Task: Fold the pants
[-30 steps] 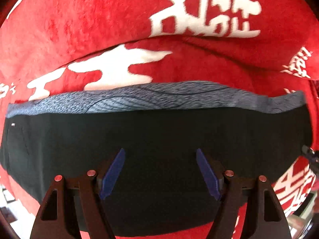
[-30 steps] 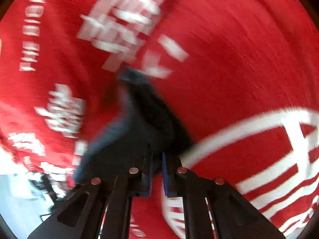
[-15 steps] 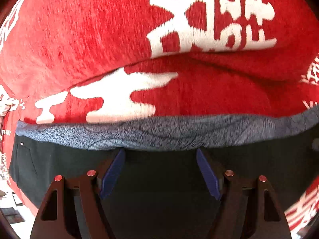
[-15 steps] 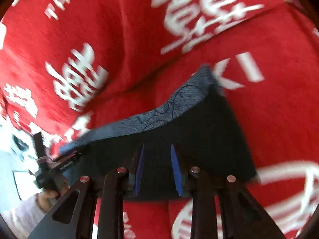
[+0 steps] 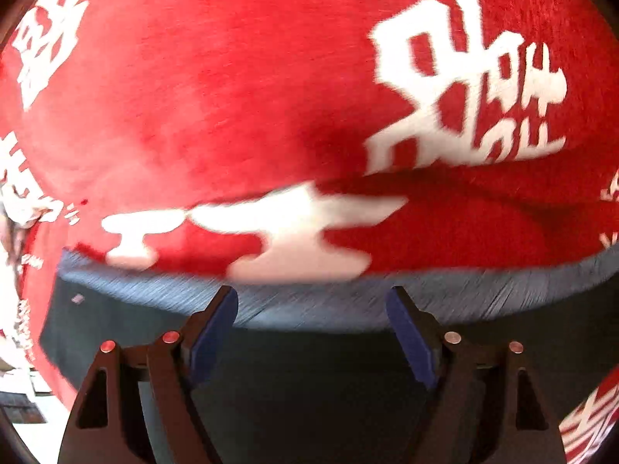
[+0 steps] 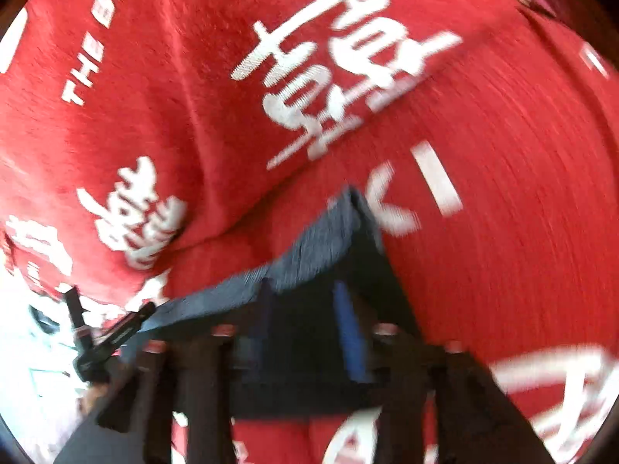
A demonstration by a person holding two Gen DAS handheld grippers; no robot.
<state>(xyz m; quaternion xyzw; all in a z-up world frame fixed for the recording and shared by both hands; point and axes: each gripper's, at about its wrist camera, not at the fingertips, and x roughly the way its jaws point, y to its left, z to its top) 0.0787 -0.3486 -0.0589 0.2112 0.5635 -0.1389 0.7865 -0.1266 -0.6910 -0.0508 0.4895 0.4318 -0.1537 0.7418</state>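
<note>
Left wrist view: dark pants [image 5: 309,379] with a grey waistband [image 5: 329,301] lie folded on a red printed blanket [image 5: 232,116]. The left gripper [image 5: 311,309] is seen with jaws opening, nothing between them. The right gripper [image 6: 305,301] is likewise opening over the pants' right corner [image 6: 356,201]. A trailing finger could be snagged on the fold. Bare blanket is left beyond the far edge.

Both the left tool [image 5: 311,301] and right tool [image 6: 305,290] are opening, angled downward.

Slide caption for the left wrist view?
Left gripper, fingers opening, above dark pants on red blanket.
</note>
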